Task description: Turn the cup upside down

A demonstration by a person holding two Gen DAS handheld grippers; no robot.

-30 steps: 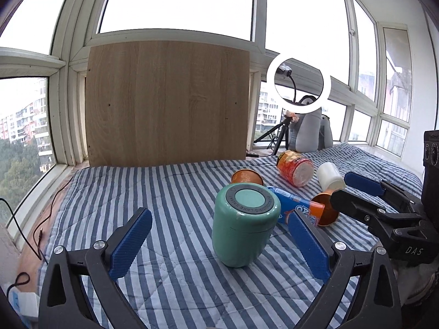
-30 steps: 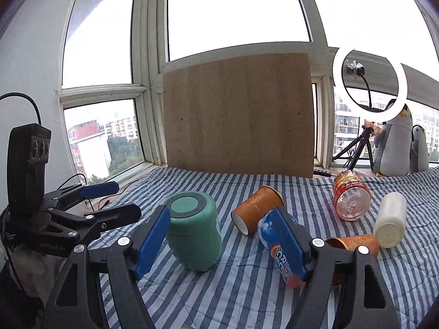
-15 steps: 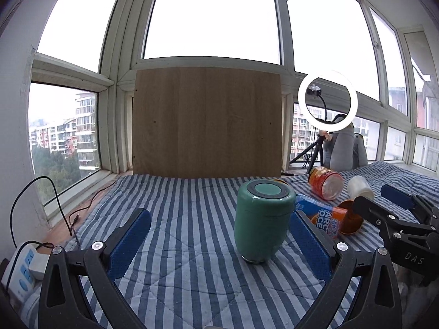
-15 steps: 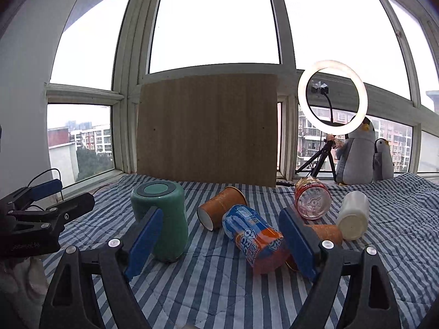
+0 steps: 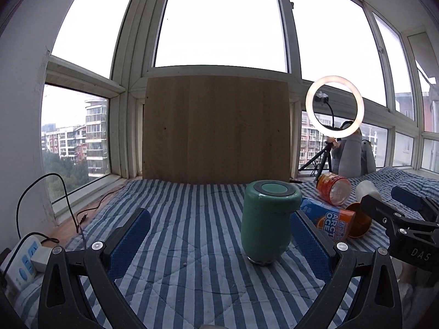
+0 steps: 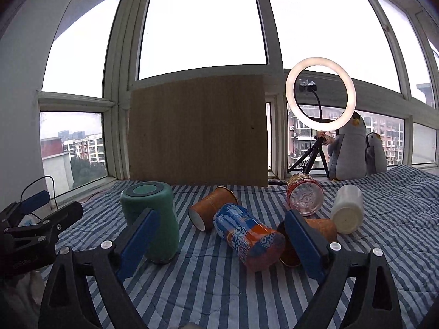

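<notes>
A green cup [image 5: 267, 223] stands on the striped blanket with its flat dark-ringed end up and its metal-rimmed end down; it also shows in the right wrist view [image 6: 152, 219]. My left gripper [image 5: 219, 244] is open and empty, low over the blanket, with the cup just inside its right finger. My right gripper [image 6: 219, 244] is open and empty, with the cup behind its left finger. Each gripper shows in the other's view, the right [image 5: 397, 211] and the left [image 6: 41, 211].
Lying on the blanket [image 5: 178, 246]: a blue-orange can [image 6: 247, 238], two orange paper cups [image 6: 211, 211] [image 6: 321, 227], a clear bottle [image 6: 304, 197], a white cup [image 6: 347, 208]. A wooden board [image 6: 197, 128], ring light [image 6: 319, 93] and penguin toys [image 6: 347, 148] stand behind. A power strip [image 5: 24, 260] lies left.
Both grippers have dropped lower and levelled out, so the cup now looks closer and is seen more from the side. The cup and other objects have not moved.
</notes>
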